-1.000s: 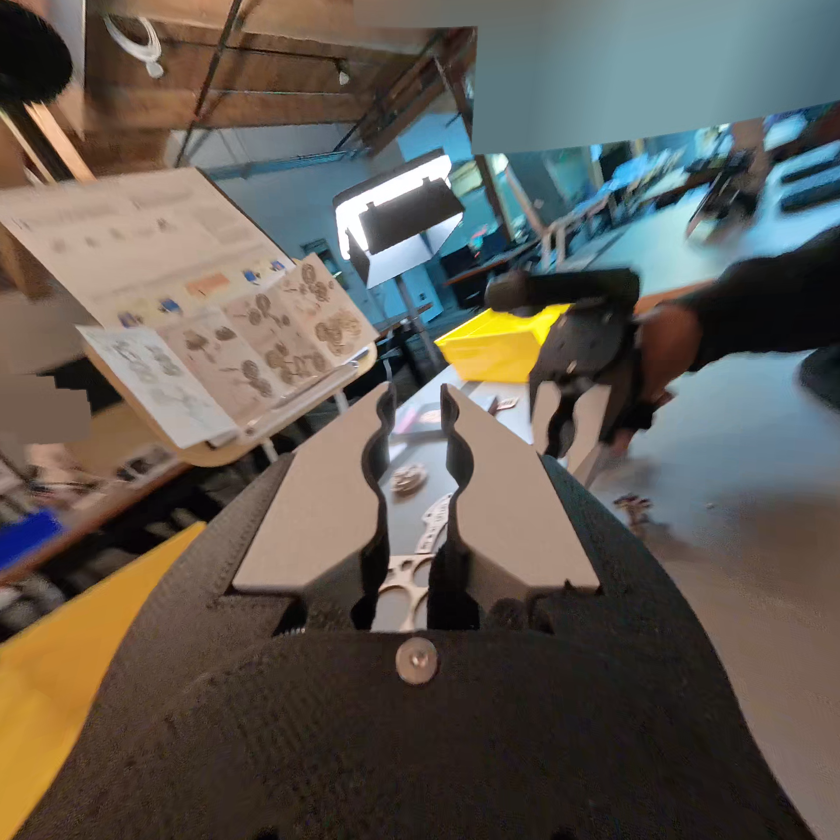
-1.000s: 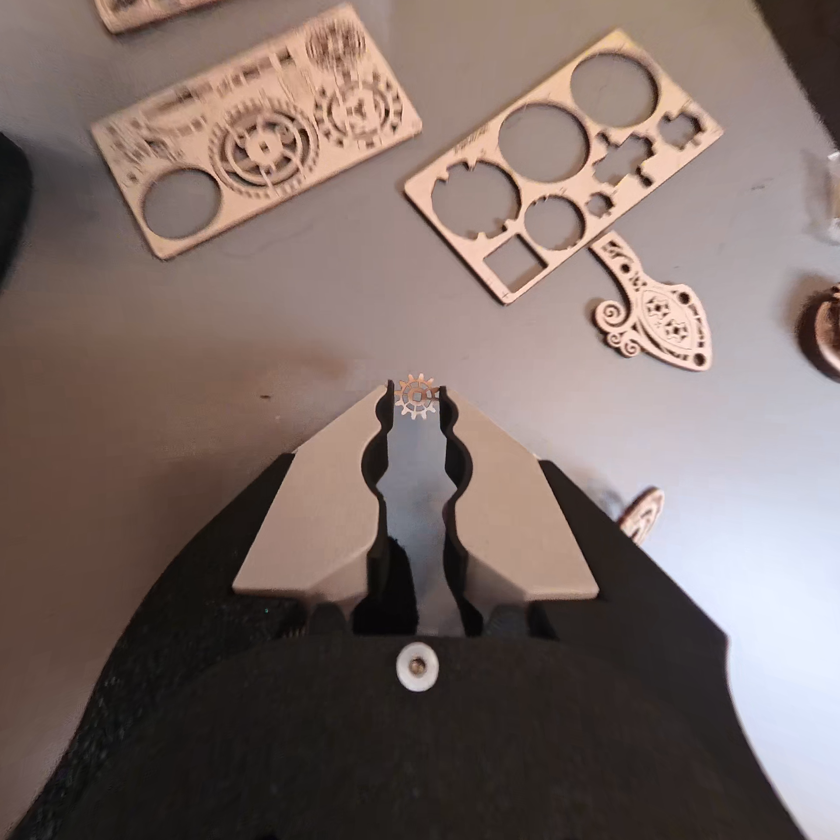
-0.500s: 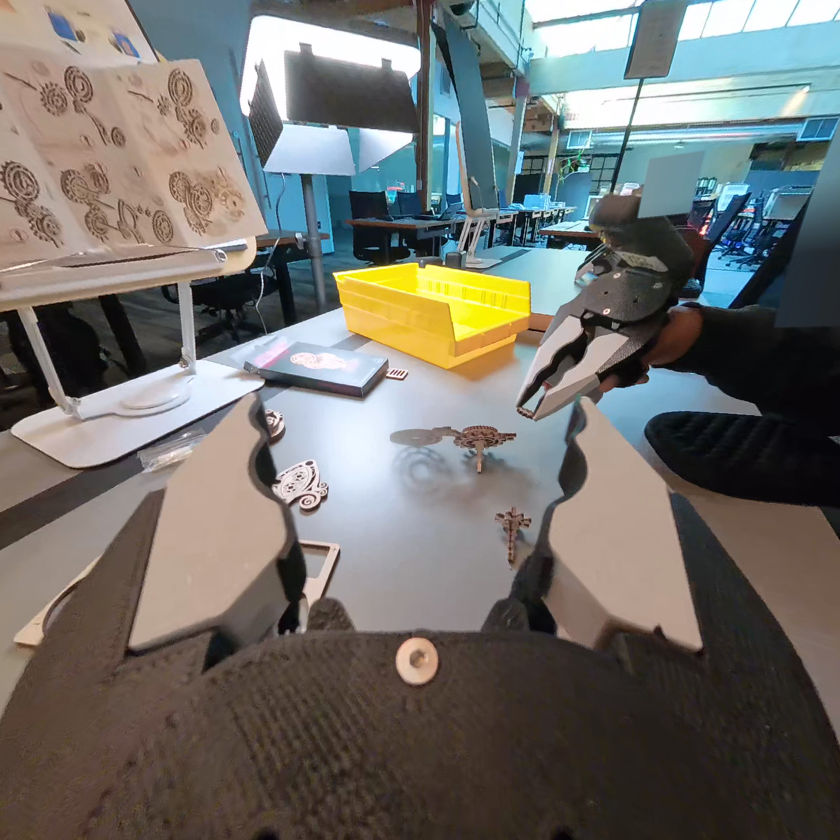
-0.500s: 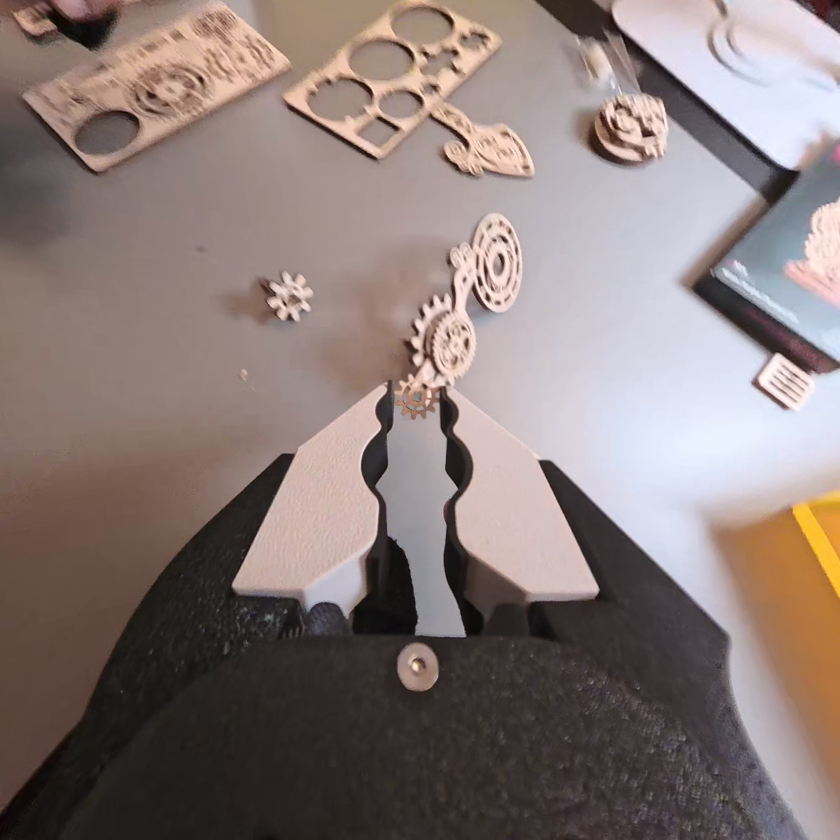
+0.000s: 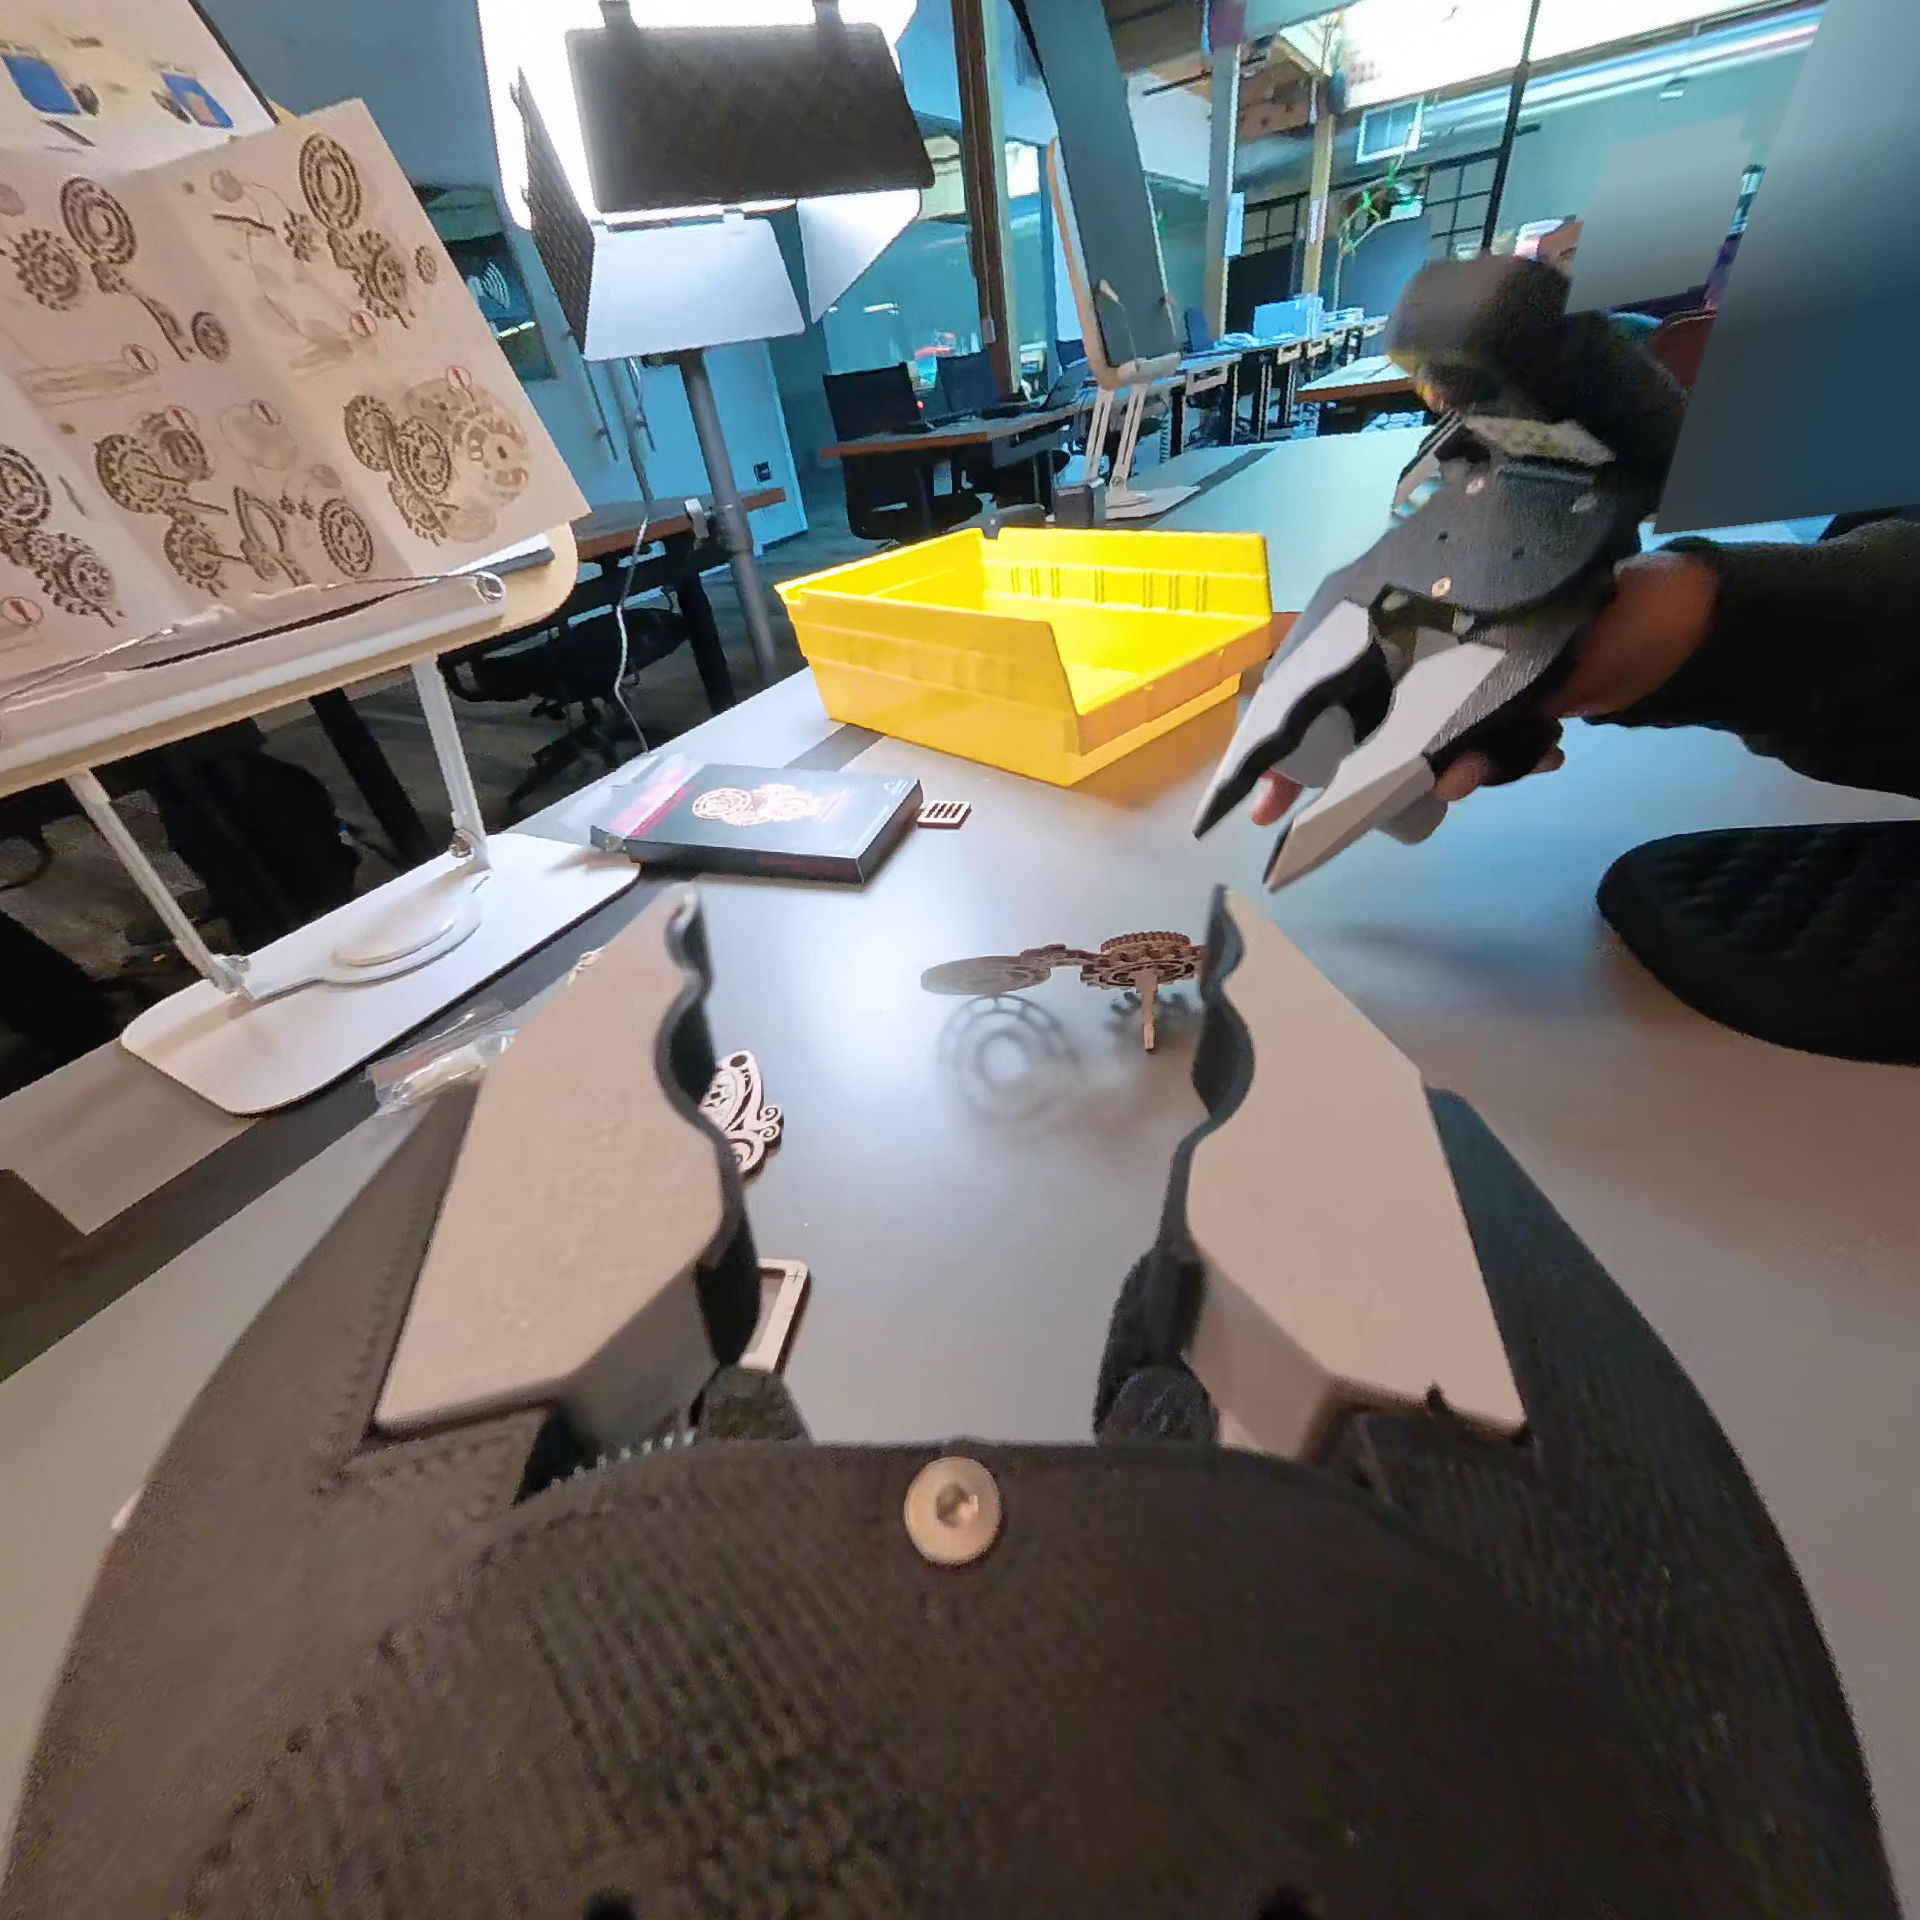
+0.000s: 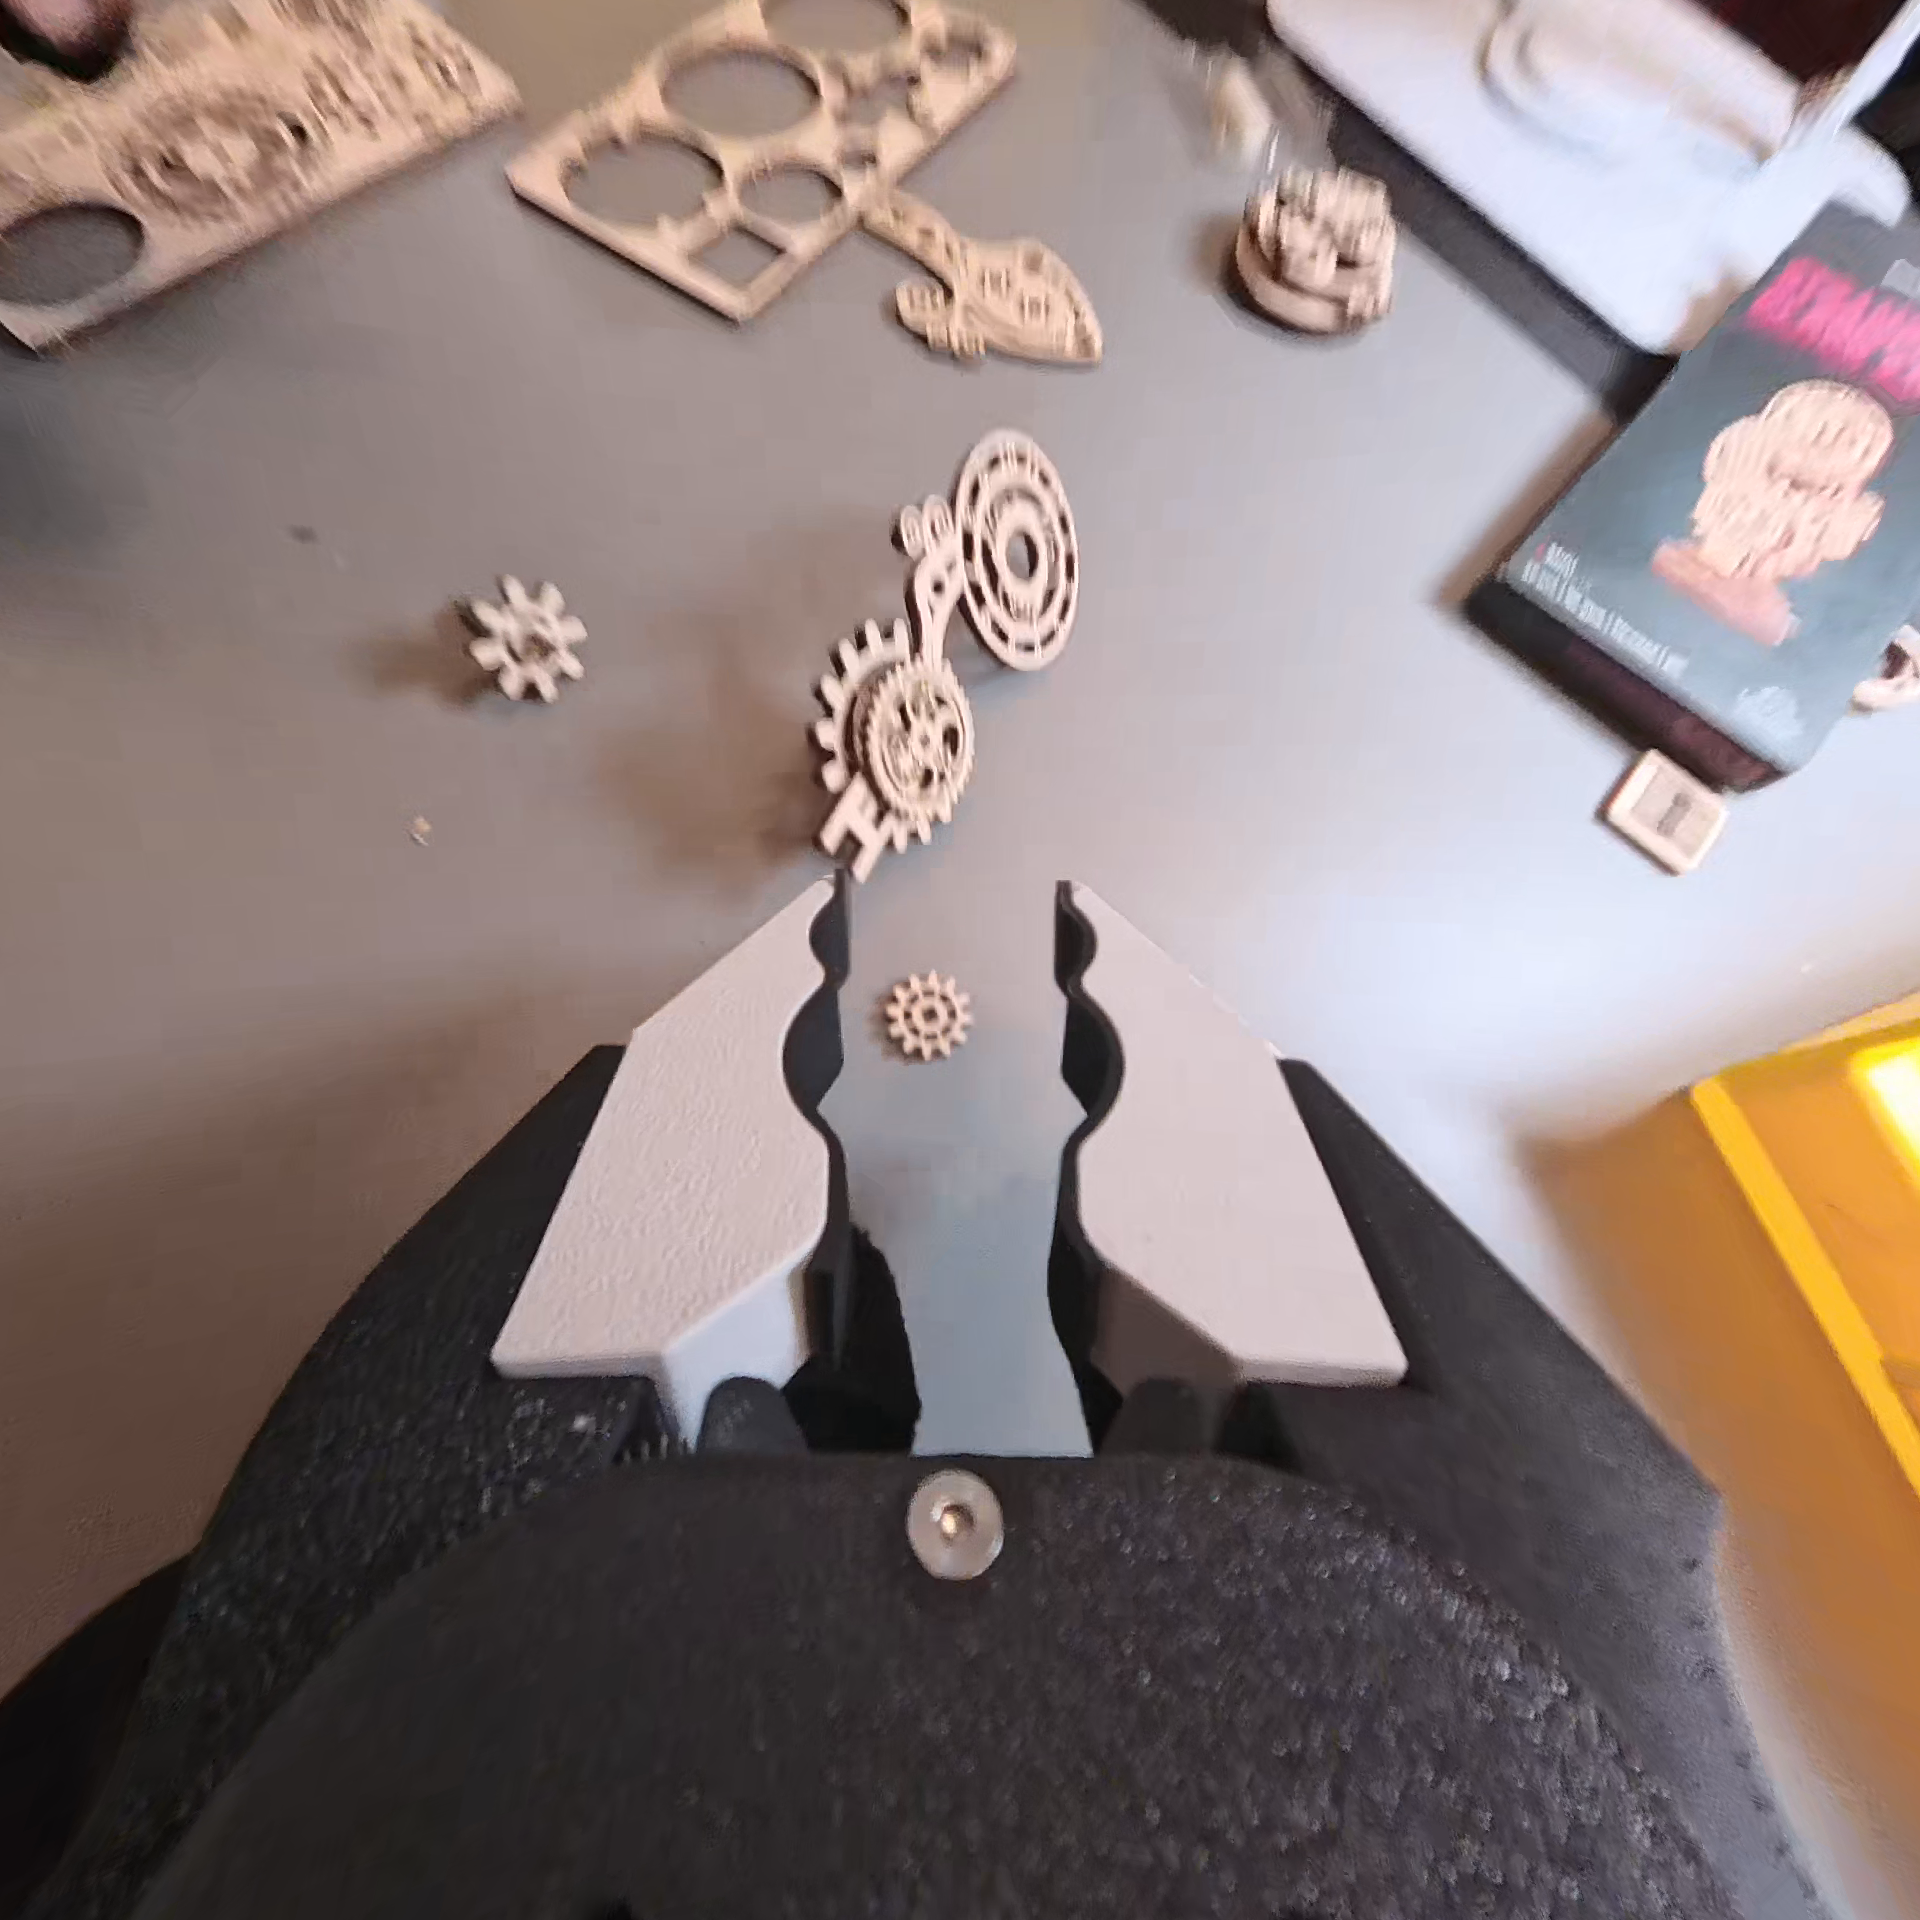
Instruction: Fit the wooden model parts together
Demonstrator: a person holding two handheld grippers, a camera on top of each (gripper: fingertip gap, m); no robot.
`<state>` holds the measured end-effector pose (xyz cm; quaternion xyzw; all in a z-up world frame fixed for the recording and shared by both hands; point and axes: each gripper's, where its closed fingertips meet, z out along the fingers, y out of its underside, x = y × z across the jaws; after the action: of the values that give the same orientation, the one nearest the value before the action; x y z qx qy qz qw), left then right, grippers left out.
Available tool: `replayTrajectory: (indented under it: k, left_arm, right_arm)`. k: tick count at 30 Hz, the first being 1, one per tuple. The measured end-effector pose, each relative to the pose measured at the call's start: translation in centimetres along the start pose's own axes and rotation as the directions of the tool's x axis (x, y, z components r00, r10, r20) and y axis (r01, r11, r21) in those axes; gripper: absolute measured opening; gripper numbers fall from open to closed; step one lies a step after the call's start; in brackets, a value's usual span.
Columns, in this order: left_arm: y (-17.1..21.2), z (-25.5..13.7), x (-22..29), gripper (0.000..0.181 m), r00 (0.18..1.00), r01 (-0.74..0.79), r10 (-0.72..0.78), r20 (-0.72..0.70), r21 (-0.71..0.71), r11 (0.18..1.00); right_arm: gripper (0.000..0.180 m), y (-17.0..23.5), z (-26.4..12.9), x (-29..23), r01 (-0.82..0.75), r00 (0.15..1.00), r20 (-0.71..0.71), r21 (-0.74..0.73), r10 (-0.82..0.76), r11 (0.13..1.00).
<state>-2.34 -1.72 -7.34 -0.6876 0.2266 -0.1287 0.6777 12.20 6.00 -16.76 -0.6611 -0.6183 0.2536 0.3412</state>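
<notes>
Grey counter [image 6: 312, 416]; geared wooden assembly [image 6: 935, 665] propped mid-counter; left gripper [image 5: 951, 914], jaws wide, empty; right gripper [image 6: 951, 894], jaws parted, empty; small gear [image 6: 928, 1016] lying flat between them: regrip by its edges, squarely.

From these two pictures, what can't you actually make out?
- Left wrist view: the small gear, hidden behind that gripper's own body.
- Right wrist view: the two punched wooden sheets at the top, blurred and cut by the edge.
- Right wrist view: the yellow bin, cropped at the right edge.
</notes>
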Motion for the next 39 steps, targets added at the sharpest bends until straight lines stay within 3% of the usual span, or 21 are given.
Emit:
replayTrajectory:
  k: [3, 5, 9, 11, 14, 17, 20, 29, 32, 34, 39]
  left_arm:
    - [-0.5, 0.1, 0.5, 0.063, 1.000, -0.012, 0.012, -0.017, 0.023, 1.000]
    - [-0.7, 0.5, 1.4, 0.052, 0.997, -0.061, 0.062, -0.048, 0.030, 0.998]
    - [0.3, 1.8, 4.1, 0.064, 0.978, -0.179, 0.176, -0.108, -0.018, 0.984]
    - [1.5, 2.3, 5.3, 0.080, 0.968, -0.211, 0.198, -0.151, -0.071, 0.975]
    - [2.8, 2.5, 7.3, 0.086, 0.943, -0.272, 0.242, -0.227, -0.115, 0.955]
    - [3.1, 2.5, 8.9, 0.084, 0.932, -0.270, 0.227, -0.284, -0.124, 0.955]
    - [4.0, 2.4, 9.9, 0.081, 0.927, -0.251, 0.185, -0.325, -0.173, 0.952]
    - [5.5, 2.5, 11.0, 0.090, 0.924, -0.217, 0.123, -0.363, -0.233, 0.948]
    - [5.9, 2.9, 10.0, 0.059, 0.939, -0.259, 0.182, -0.293, -0.249, 0.933]
    - [5.7, 3.0, 9.5, 0.041, 0.949, -0.219, 0.143, -0.281, -0.260, 0.940]
    - [5.4, 3.4, 8.7, 0.037, 0.962, -0.195, 0.123, -0.244, -0.296, 0.935]
  right_arm:
    - [0.040, -4.4, -1.2, -2.0, 0.027, 0.997, 0.067, 0.173, -0.039, 0.984]
    - [0.041, -7.8, -1.8, -4.1, 0.013, 0.987, 0.152, 0.284, -0.058, 0.959]
    - [0.042, -13.7, -2.7, -7.9, -0.058, 0.941, 0.326, 0.425, -0.093, 0.903]
    - [0.043, -15.2, -2.3, -9.9, 0.038, 0.923, 0.331, 0.432, -0.197, 0.901]
    - [0.051, -15.2, 0.1, -11.2, 0.365, 0.876, 0.188, 0.346, -0.445, 0.864]
    - [0.051, -14.3, 2.5, -12.2, 0.484, 0.814, 0.205, 0.277, -0.543, 0.830]
    - [0.022, -13.7, 3.8, -12.4, 0.509, 0.789, 0.218, 0.289, -0.574, 0.810]
    - [0.020, -12.3, 4.4, -12.6, 0.545, 0.764, 0.210, 0.296, -0.610, 0.784]
    - [0.020, -11.9, 4.5, -12.7, 0.503, 0.788, 0.218, 0.310, -0.576, 0.807]
    - [0.021, -11.8, 4.5, -12.7, 0.460, 0.814, 0.217, 0.323, -0.538, 0.827]
    - [0.024, -12.0, 3.8, -11.6, 0.365, 0.871, 0.199, 0.350, -0.449, 0.863]
